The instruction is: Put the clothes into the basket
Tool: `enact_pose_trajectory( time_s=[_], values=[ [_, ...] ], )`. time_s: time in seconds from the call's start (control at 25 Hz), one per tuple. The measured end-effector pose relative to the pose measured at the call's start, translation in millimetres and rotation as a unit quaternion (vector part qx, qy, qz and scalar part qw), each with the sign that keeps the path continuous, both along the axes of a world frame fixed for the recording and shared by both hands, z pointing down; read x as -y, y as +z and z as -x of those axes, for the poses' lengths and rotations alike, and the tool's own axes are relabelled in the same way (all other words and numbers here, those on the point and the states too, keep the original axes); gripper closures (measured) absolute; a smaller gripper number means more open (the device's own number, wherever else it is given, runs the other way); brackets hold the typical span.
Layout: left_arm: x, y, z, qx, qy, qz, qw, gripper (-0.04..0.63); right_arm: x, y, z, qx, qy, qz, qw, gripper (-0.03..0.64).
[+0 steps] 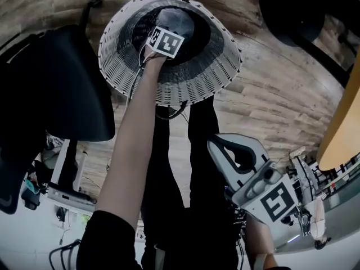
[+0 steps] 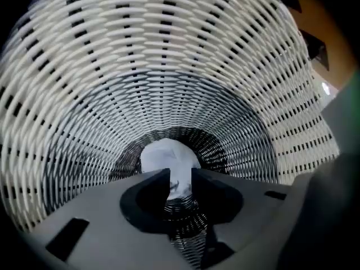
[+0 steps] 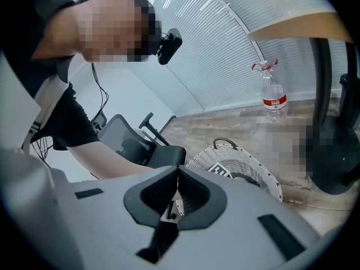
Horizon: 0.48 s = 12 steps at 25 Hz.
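Left gripper view: cloth [image 2: 167, 154] inside basket [image 2: 169, 49]

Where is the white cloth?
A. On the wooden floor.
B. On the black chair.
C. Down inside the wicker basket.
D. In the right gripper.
C: the left gripper view shows the white cloth lying deep in the wicker basket, beyond the parted jaws of the left gripper.
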State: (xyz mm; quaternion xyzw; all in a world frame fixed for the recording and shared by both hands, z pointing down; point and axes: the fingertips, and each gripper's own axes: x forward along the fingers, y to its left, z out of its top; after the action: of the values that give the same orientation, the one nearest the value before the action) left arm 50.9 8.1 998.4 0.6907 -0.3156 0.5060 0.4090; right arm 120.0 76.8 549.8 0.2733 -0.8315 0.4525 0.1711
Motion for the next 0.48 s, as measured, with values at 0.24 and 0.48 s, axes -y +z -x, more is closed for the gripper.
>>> enact_pose_trajectory(
  time_s=[0.24, 0.48],
  values=[
    [7, -52, 6, -0.004, 0.023, -0.033, 0.9992, 0.486, 5, -30, 19, 0.015, -0.010, -0.016, 1.000, 0.600],
    [15, -111, 17, -0.003, 0.047, -0.061, 0.9970, 0.538, 10, -72, 32, 0.020, -0.030, -0.042, 0.998, 0.600]
  ],
)
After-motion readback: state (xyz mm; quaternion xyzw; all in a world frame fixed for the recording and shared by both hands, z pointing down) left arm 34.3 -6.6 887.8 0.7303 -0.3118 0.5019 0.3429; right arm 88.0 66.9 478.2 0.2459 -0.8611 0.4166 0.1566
